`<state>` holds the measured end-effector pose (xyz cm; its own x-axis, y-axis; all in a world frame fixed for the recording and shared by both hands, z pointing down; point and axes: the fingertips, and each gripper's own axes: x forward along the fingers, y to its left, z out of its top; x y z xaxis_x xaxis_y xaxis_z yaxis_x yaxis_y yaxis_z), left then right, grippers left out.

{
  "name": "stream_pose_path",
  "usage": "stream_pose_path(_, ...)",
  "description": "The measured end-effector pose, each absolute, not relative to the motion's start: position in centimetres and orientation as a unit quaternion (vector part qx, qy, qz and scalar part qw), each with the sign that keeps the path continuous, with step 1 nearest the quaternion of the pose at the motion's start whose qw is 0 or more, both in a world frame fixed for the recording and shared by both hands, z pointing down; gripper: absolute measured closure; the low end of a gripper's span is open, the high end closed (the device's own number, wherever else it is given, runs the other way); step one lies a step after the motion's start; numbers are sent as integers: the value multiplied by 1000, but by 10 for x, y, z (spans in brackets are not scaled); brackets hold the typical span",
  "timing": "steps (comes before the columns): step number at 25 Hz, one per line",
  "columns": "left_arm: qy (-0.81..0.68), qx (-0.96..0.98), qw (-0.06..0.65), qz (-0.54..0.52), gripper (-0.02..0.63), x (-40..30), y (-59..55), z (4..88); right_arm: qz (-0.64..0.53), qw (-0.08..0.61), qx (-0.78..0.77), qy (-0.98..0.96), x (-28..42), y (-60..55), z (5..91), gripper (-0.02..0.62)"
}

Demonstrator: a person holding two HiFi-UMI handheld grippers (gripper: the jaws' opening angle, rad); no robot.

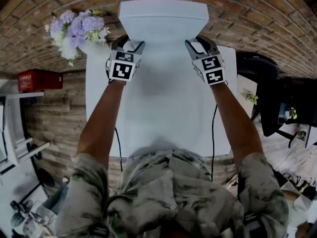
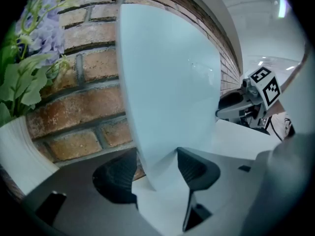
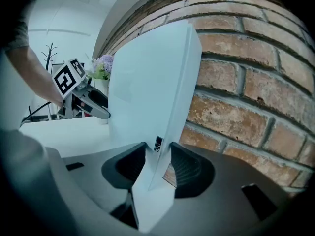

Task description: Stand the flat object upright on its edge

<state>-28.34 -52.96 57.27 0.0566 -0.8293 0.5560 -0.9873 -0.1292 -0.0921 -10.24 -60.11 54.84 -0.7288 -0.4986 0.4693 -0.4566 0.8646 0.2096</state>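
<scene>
A white flat panel [image 1: 163,19] stands upright on its lower edge at the back of the white table [image 1: 163,118], close in front of the brick wall [image 1: 247,14]. My left gripper [image 1: 130,43] is at the panel's lower left corner and my right gripper [image 1: 200,43] at its lower right corner. In the left gripper view the panel [image 2: 167,92] has its corner between the left gripper's [image 2: 156,173] jaws, with both pads against it. In the right gripper view the panel's [image 3: 147,92] side edge sits between the right gripper's [image 3: 157,163] jaws, pads against both faces.
A white vase of purple flowers [image 1: 77,31] stands on the table's back left corner, beside the left gripper. A red box [image 1: 39,80] lies on a shelf at left. A black chair [image 1: 257,68] is past the table's right edge.
</scene>
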Motion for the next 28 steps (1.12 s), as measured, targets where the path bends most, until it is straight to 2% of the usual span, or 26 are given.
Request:
stream_pose_path(18, -672, 684, 169, 227, 337, -293, -501, 568, -5, 259, 286, -923, -87, -587, 553, 391)
stream_pose_path(28, -678, 680, 187, 208, 339, -284, -459, 568, 22, 252, 291, -923, -68, -550, 553, 433)
